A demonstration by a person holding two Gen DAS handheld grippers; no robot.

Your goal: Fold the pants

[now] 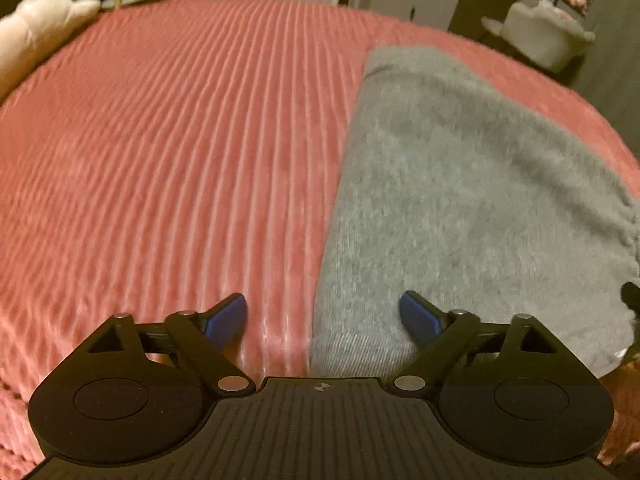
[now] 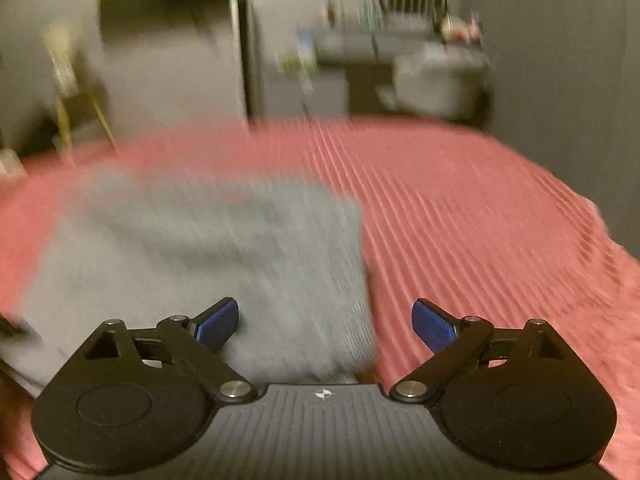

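Grey knit pants (image 1: 460, 200) lie folded into a compact, roughly rectangular stack on a pink ribbed bedspread (image 1: 160, 160), close to the bed's near edge. No brand, label or legible writing shows on the garment, the bedding or the tools; the only mark is a small round crosshair emblem (image 1: 321, 386) on each gripper's ribbed black body.

Left wrist view: the fabric looks soft and fleecy, with a straight folded edge running away from the camera and a rounded fold at the near end. The side toward the bed's right edge is gathered and puckered like an elastic waistband. The stack looks flat and smooth, without loose legs trailing out.

The left gripper (image 1: 322, 316) stands with its blue-padded fingers (image 1: 226, 314) wide apart, straddling the straight folded edge, one pad over the bedspread and one over the grey cloth; nothing is pinched between them.

Right wrist view (motion-blurred): the right gripper (image 2: 325, 322) is likewise spread wide and holds nothing, its fingers (image 2: 434, 324) bracketing the opposite near corner of the pants (image 2: 208, 248), with bare bedspread (image 2: 480, 220) stretching toward the bed's far corner.

A white plush object (image 1: 36, 32) rests at the bed's far left corner. Furniture beyond the bed is too blurred to identify.
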